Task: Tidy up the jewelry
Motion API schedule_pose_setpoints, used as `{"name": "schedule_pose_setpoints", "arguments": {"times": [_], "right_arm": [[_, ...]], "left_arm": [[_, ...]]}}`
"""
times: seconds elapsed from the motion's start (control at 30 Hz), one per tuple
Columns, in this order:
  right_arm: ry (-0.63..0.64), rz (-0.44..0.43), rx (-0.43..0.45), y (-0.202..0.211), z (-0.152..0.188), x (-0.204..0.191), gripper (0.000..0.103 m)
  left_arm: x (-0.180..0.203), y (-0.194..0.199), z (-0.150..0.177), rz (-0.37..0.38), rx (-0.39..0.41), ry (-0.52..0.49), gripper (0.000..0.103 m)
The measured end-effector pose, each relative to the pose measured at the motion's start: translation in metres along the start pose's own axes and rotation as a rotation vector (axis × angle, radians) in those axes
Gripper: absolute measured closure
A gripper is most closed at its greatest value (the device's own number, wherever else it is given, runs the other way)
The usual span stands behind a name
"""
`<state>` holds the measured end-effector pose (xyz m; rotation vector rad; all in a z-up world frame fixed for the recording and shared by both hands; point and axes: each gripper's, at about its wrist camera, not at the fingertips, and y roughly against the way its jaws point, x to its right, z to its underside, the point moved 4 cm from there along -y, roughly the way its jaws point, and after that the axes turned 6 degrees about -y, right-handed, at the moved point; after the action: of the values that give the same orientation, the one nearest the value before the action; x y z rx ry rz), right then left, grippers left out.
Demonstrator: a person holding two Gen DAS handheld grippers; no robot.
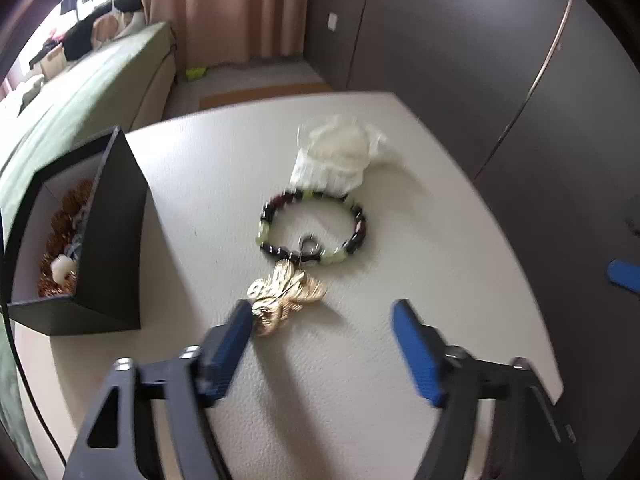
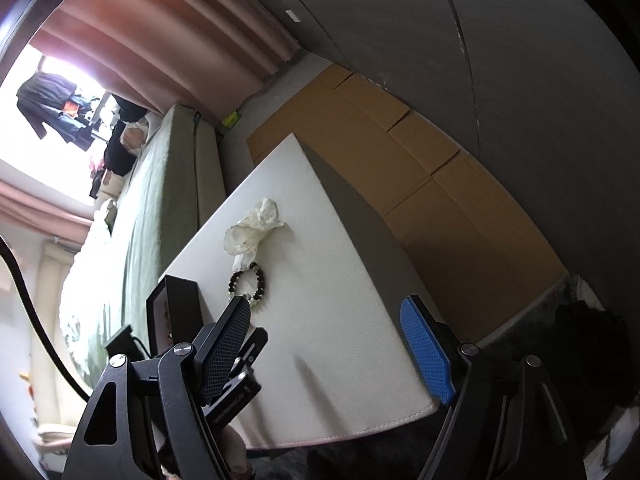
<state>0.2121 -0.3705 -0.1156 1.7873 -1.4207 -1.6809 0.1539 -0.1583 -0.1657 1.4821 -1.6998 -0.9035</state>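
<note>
A bead bracelet point(image 1: 314, 226) of dark and pale green beads lies on the white table point(image 1: 224, 184), with a gold ornament point(image 1: 284, 296) just in front of it. My left gripper point(image 1: 324, 320) is open above the table; its left fingertip point(image 1: 236, 330) is beside or touching the gold ornament. An open black box point(image 1: 102, 240) at the left holds brown beaded jewelry point(image 1: 60, 240). My right gripper point(image 2: 326, 326) is open and empty, held off the table's near edge. The bracelet point(image 2: 248, 282) and box point(image 2: 172, 312) also show there.
A crumpled white cloth point(image 1: 340, 156) lies behind the bracelet; it also shows in the right wrist view point(image 2: 252, 228). A green bed point(image 1: 80, 92) is to the left. Dark wardrobe doors point(image 1: 500, 60) stand behind the table. Flat cardboard point(image 2: 420, 184) covers the floor.
</note>
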Motion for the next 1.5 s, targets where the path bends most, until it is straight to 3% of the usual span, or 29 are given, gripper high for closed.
{"name": "schedule_pose_setpoints", "arguments": {"times": [0.1, 0.23, 0.37, 0.57, 0.77, 0.83, 0.9, 0.97, 1.03, 1.5], "right_arm": [[0.012, -0.002, -0.006, -0.002, 0.001, -0.004, 0.025], [0.025, 0.0, -0.012, -0.004, 0.003, -0.006, 0.025], [0.036, 0.003, -0.017, -0.006, 0.004, -0.008, 0.025], [0.047, 0.009, -0.035, -0.014, 0.005, -0.01, 0.025], [0.054, 0.02, -0.044, -0.021, 0.006, -0.015, 0.025], [0.057, 0.022, -0.042, -0.022, 0.006, -0.015, 0.025], [0.058, 0.021, -0.044, -0.023, 0.006, -0.016, 0.025], [0.057, 0.021, -0.044, -0.023, 0.005, -0.015, 0.025], [0.053, 0.022, -0.041, -0.022, 0.006, -0.015, 0.025], [0.036, 0.013, -0.045, -0.027, -0.004, -0.012, 0.025]], "left_arm": [[-0.001, 0.001, 0.0, -0.015, 0.015, -0.016, 0.049], [-0.014, 0.003, -0.001, -0.011, 0.008, 0.01, 0.089], [-0.025, 0.007, -0.002, 0.041, 0.007, 0.06, 0.101], [-0.033, 0.025, -0.008, 0.1, 0.047, 0.095, 0.103], [-0.036, 0.039, -0.016, 0.113, 0.087, 0.098, 0.103], [-0.037, 0.037, -0.019, 0.081, 0.078, 0.095, 0.101], [-0.036, 0.031, -0.019, 0.071, 0.05, 0.08, 0.086], [-0.033, 0.028, -0.018, 0.088, 0.052, 0.073, 0.047], [-0.03, 0.028, -0.018, 0.073, 0.08, 0.073, 0.038], [-0.011, -0.014, -0.021, -0.018, 0.037, -0.02, 0.038]]}}
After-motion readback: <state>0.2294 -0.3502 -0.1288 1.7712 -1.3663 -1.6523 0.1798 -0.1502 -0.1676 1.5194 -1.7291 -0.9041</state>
